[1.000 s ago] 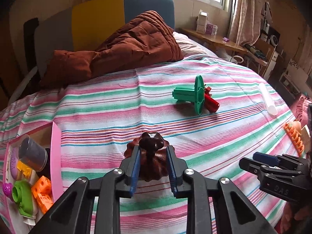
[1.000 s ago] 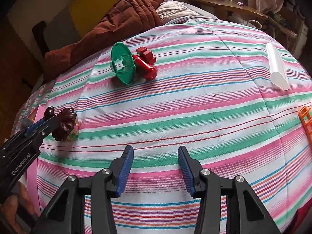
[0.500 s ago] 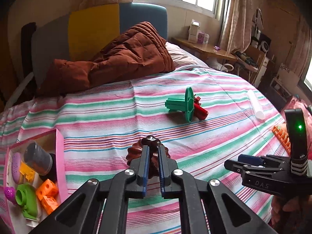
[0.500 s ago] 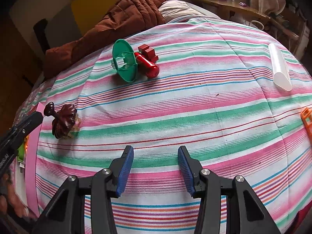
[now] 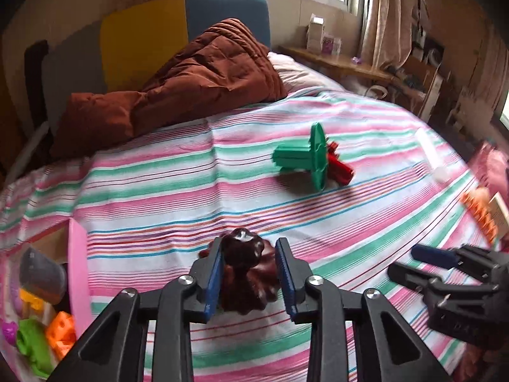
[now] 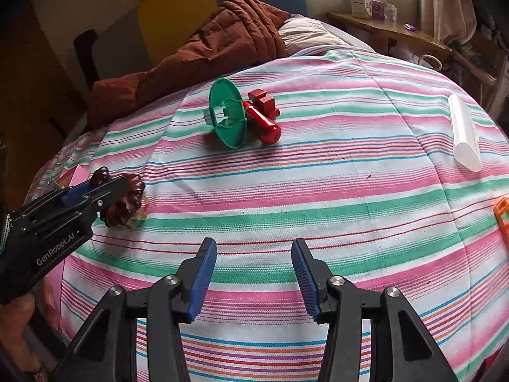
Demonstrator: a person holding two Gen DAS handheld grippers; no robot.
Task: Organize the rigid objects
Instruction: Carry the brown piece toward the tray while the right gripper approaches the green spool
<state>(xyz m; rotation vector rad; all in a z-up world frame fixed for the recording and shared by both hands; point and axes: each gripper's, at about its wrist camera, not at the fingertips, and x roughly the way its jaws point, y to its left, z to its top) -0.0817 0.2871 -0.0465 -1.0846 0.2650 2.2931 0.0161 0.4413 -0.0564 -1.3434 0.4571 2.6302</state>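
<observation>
A dark brown fluted mould with a knob (image 5: 246,273) sits on the striped bedspread between the fingers of my left gripper (image 5: 249,275). The jaws are open around it; the left pad touches the knob, the right pad stands apart. The right wrist view shows the mould (image 6: 125,200) at the left with the left gripper (image 6: 95,191) over it. My right gripper (image 6: 254,278) is open and empty above the bedspread. A green disc piece (image 6: 227,117) and a red piece (image 6: 264,117) lie together further back.
A pink box (image 5: 78,273) with several small toys stands at the left edge. A translucent white tube (image 6: 464,137) and an orange piece (image 6: 502,219) lie at the right. A brown quilt (image 5: 191,76) is heaped at the bed's head.
My left gripper was open around the mould, shut to a narrow gap half a second ago, and has opened again. The mould stays on the bed. The right gripper has not moved.
</observation>
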